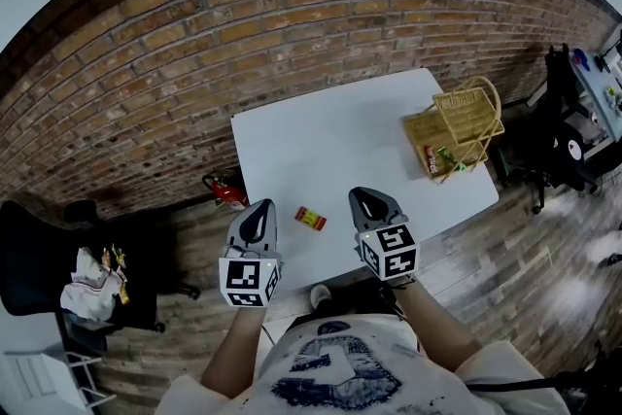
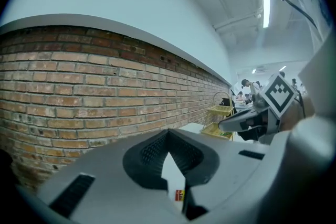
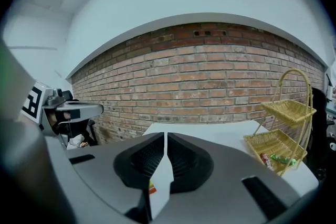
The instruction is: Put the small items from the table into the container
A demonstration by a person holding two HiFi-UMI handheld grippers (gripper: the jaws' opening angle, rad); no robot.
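Left gripper (image 1: 260, 207) closed, empty. Right gripper (image 1: 369, 195) closed, empty. Small red packet (image 1: 310, 218) lies on white table (image 1: 321, 136) between them. Basket (image 1: 466, 121) at table's right edge.

left gripper (image 1: 259, 212): jaws together, nothing in them, hanging at the near edge of the table (image 1: 330, 136)
right gripper (image 1: 368, 200): shut too, same edge, well apart from it
arms (image 1: 231, 350): both stretched forward

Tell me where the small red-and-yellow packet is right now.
In the head view, the packet lies on the white table near its front edge, between the left tool and the right tool, far from the wicker basket.
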